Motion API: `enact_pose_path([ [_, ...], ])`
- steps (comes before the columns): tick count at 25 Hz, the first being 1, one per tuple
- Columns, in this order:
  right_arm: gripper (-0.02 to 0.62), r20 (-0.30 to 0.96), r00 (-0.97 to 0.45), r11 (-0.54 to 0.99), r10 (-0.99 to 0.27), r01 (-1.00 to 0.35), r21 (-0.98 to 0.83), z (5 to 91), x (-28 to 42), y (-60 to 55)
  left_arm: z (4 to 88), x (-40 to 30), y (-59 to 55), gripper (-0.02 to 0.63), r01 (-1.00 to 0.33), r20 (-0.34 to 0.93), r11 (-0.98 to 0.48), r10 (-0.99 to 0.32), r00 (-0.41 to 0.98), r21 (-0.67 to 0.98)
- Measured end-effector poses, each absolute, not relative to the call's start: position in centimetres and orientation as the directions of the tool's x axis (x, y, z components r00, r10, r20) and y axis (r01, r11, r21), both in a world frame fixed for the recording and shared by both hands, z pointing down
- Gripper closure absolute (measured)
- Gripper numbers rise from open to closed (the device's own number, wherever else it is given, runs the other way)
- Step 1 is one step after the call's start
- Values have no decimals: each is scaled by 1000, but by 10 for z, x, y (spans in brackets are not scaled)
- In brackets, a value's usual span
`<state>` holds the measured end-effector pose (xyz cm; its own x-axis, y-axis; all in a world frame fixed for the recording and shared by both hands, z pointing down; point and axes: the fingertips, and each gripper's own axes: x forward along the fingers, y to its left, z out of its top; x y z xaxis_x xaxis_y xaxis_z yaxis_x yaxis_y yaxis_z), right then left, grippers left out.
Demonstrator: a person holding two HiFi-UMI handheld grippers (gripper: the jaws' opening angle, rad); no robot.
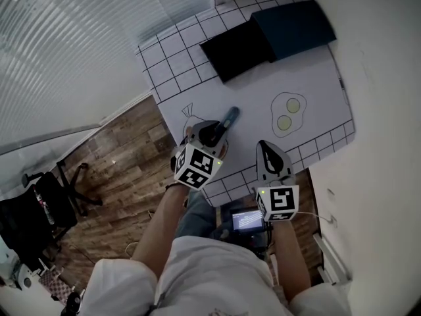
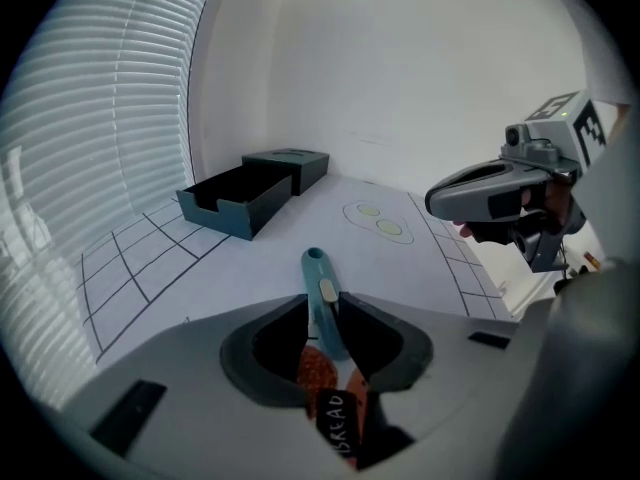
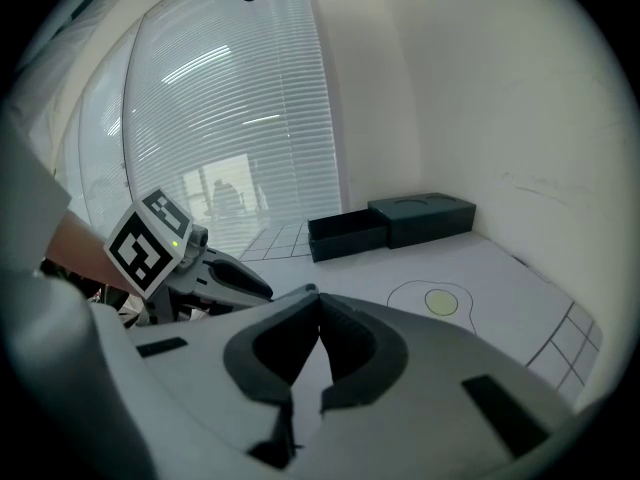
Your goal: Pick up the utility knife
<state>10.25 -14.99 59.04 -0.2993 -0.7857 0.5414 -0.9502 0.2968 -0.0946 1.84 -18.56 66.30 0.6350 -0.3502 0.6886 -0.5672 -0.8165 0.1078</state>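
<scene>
The knife is blue-green and lies flat on the white mat, near the front edge of the table. Its near end sits in the gap of the left claw. In the left gripper view the knife runs away from the camera, right down the middle of the left claw. That claw is about half open. Its two jaws stand one on each side of the knife, very close to it (I cannot tell if they touch it), and the knife rests on the mat. Under the jaws there is an orange picture with a black tag that says BREAD. The right claw is just beside the left one, at the front edge of the mat. In the right gripper view the right claw has its jaw tips pressed together, and it holds nothing. A bit past the knife, to the right, is a drawing of an egg. At the far end of the mat sits a dark box with its drawer pulled out.
</scene>
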Motion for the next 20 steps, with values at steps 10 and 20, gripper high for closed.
enact_pose_path([
  [10, 589, 547, -303, 297, -780, -949, -102, 595, 108, -145, 678, 28, -175, 454, -542, 753, -840, -332, 568, 39],
  [20, 589, 544, -292, 286, -787, -953, -98, 591, 118, -139, 674, 31, -170, 485, -512, 781, -859, -318, 538, 2],
])
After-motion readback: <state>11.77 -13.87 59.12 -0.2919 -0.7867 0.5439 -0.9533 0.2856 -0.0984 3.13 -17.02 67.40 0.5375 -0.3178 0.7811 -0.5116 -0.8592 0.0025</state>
